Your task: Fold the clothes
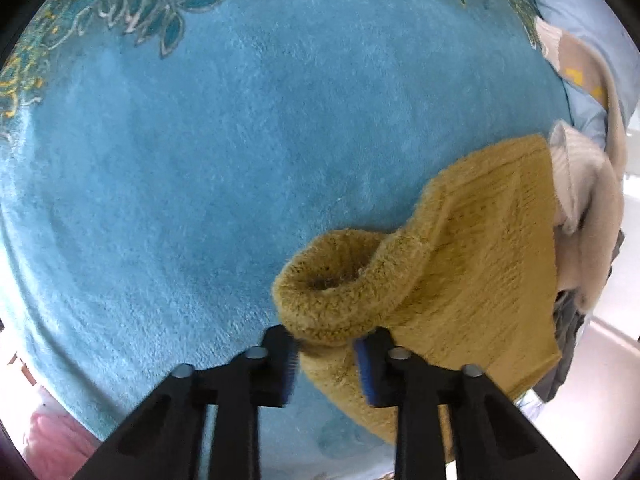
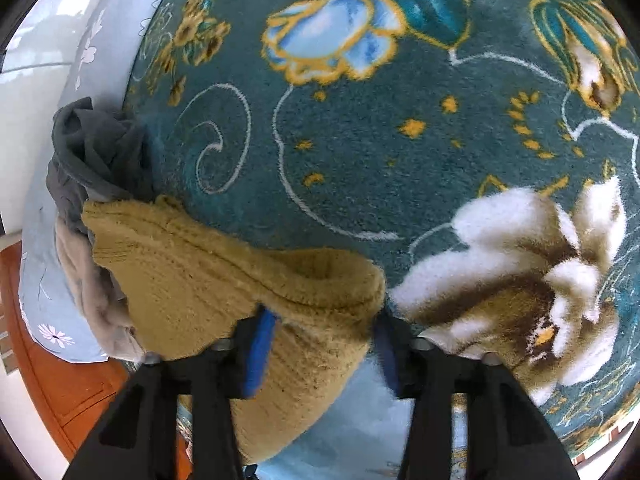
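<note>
Item: mustard knit sweater, lying bunched on a teal flowered blanket, filling the lower right of the left wrist view and the lower left of the right wrist view.

Left claw: I am holding it low over the blanket at the bottom centre of the frame, its blue pads either side of the sweater's rolled tubular opening; the fingers are looking clenched on that thick edge, though blur is making the contact hard to confirm.

Right claw: I am holding it at the bottom centre of its frame, grasping another rolled edge of the same sweater, with fabric filling the gap between the pads.

Adjoining stock: a cream garment and a dark grey garment are lying heaped against the sweater's far edge.

Bedding: a pale blue sheet is showing beyond the blanket at the left of the right wrist view.
</note>
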The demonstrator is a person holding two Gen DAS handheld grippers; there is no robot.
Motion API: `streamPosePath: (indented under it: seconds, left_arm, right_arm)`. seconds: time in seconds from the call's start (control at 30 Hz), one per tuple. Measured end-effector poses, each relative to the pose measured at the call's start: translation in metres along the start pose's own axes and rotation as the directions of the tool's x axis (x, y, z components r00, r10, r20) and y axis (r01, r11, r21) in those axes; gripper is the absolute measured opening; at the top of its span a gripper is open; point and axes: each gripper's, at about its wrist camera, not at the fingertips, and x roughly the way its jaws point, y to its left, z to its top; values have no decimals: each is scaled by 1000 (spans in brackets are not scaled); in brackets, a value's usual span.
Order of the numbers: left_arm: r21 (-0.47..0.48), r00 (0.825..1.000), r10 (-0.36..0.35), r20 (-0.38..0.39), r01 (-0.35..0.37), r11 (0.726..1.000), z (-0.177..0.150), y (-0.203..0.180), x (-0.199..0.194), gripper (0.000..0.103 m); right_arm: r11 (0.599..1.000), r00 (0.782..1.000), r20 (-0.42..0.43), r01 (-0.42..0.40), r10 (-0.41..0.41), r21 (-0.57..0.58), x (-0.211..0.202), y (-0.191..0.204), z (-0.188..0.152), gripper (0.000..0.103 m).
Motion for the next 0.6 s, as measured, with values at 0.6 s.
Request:
streamPosePath:
  seconds: [0.6]
  left_arm:
    - [251,1000,12,16,-16,968,-4,3,-64,15]
  right_arm:
    - [996,999,-19,-30,29,-79,-75,-50,-65,14]
